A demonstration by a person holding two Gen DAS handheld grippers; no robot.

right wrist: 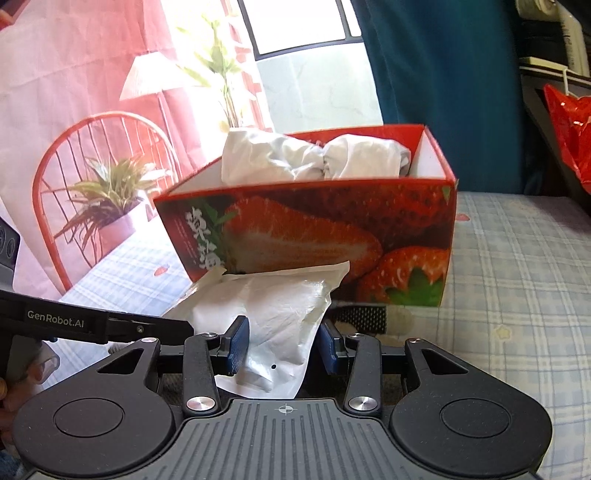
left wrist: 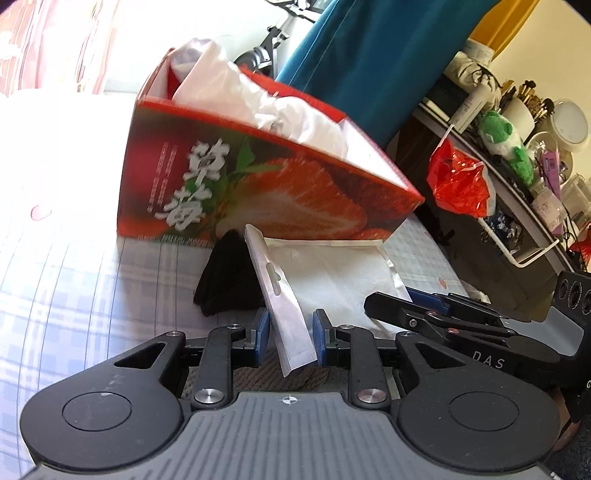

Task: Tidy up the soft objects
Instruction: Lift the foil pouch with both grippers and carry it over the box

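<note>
White pouch (left wrist: 325, 280): gripped at its near edges by left gripper (left wrist: 288, 338) and right gripper (right wrist: 282, 345), fingers narrowly parted; strawberry box (right wrist: 314, 236) lies directly beyond, on the bed (right wrist: 517, 258).

box (right wrist: 314, 229): red, strawberry print | pouch (right wrist: 280, 314): white | sheet (right wrist: 517, 258): blue plaid

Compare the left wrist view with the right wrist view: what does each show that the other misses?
Only the left wrist view shows the black cloth beside the packet, the cluttered shelf and the green plush. Only the right wrist view shows the printed curtain with a chair and plants, and the window. Both show the strawberry box holding white bundles, the white packet between both grippers' fingers, the plaid sheet and the red bag.
</note>
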